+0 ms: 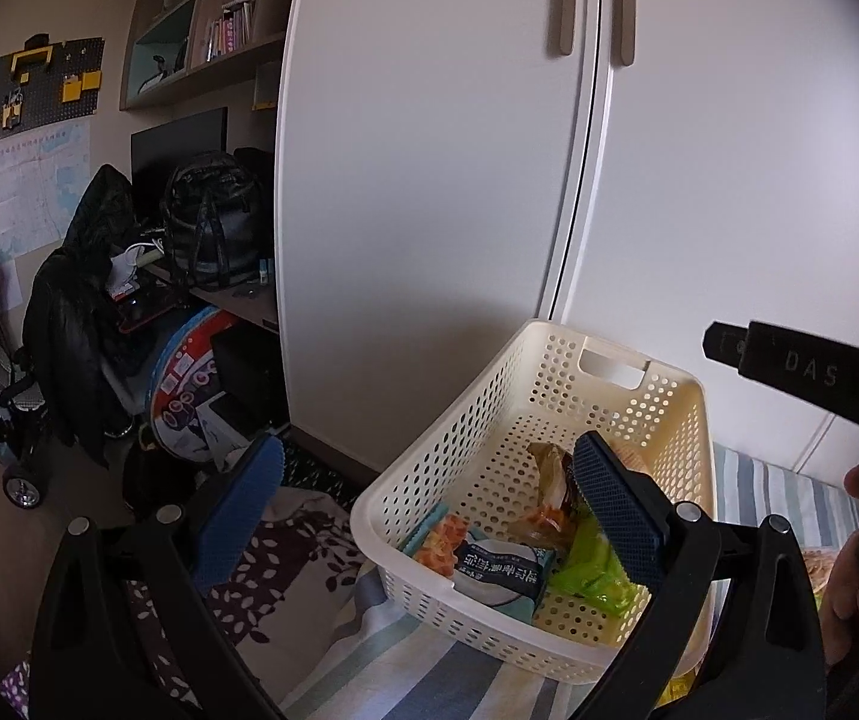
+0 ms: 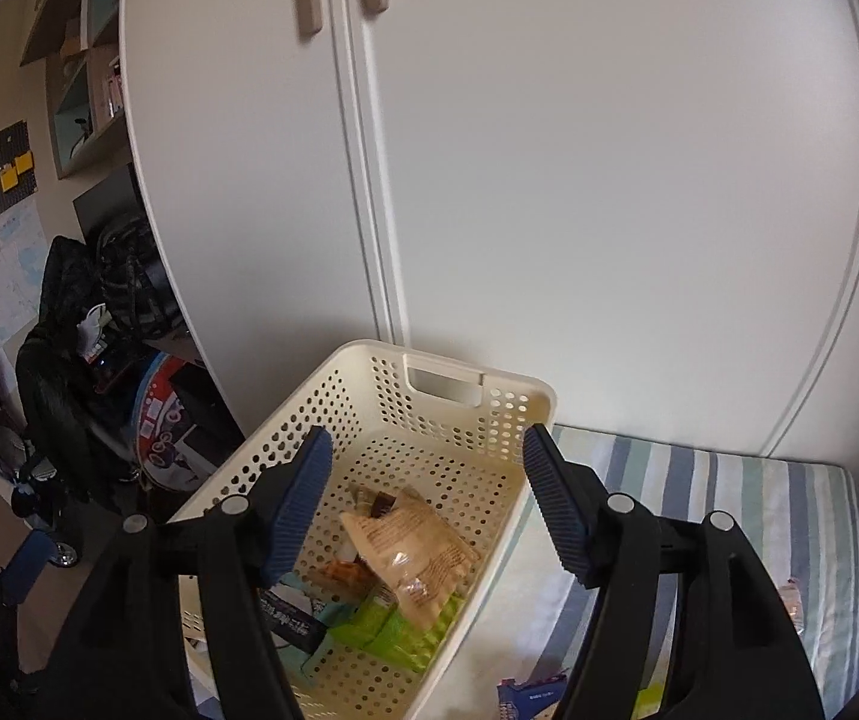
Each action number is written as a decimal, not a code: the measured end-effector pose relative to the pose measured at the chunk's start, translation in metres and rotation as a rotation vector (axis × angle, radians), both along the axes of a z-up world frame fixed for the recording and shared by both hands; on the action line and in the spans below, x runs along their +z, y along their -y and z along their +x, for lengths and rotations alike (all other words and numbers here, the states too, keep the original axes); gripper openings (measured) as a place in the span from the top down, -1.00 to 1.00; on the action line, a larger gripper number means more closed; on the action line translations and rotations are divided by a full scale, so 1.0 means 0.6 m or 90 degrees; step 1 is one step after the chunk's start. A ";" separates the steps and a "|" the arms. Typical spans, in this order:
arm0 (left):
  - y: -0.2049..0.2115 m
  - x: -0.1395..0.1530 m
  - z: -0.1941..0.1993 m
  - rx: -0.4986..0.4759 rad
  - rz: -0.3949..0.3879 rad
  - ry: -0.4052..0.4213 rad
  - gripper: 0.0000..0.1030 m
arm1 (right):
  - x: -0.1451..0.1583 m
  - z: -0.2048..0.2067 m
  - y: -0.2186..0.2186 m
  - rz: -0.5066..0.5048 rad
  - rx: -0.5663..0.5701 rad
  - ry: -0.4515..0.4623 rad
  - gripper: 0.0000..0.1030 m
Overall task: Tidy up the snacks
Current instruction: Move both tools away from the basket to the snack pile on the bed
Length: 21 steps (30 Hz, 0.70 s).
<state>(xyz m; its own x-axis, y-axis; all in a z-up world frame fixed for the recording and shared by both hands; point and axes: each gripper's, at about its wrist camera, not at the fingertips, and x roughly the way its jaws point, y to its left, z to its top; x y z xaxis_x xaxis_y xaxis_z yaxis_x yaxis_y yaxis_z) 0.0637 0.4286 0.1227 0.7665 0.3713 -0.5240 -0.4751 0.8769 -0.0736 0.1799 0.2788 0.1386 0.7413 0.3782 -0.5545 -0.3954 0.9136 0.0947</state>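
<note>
Two spread grippers point(image 2: 423, 498), one basket point(image 2: 477, 540)

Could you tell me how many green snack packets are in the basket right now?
1 that I can make out: a green packet lying at the near end of the cream basket, beside the dark-labelled pack. Others may be hidden underneath.

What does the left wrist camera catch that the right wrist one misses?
Only the left wrist view shows the right gripper's black body and the hand holding it. Only the right wrist view shows a blue packet lying on the striped bedding outside the basket. Both show the cream basket of snacks and the white wardrobe.
</note>
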 end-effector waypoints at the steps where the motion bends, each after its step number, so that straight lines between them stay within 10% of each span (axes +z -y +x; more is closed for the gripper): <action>1: 0.000 0.000 0.000 -0.001 0.000 0.001 -0.91 | 0.001 0.000 0.004 0.003 -0.003 -0.002 -0.28; 21: 0.001 0.005 -0.006 -0.003 -0.009 0.008 -0.91 | 0.013 -0.036 0.044 0.012 -0.019 0.023 -0.59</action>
<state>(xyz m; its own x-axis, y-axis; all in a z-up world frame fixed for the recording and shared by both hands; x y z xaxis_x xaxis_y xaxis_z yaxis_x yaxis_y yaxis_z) 0.0598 0.4277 0.1259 0.7744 0.3607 -0.5197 -0.4706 0.8775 -0.0921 0.1580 0.2522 0.1464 0.7713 0.3657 -0.5209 -0.3715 0.9232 0.0981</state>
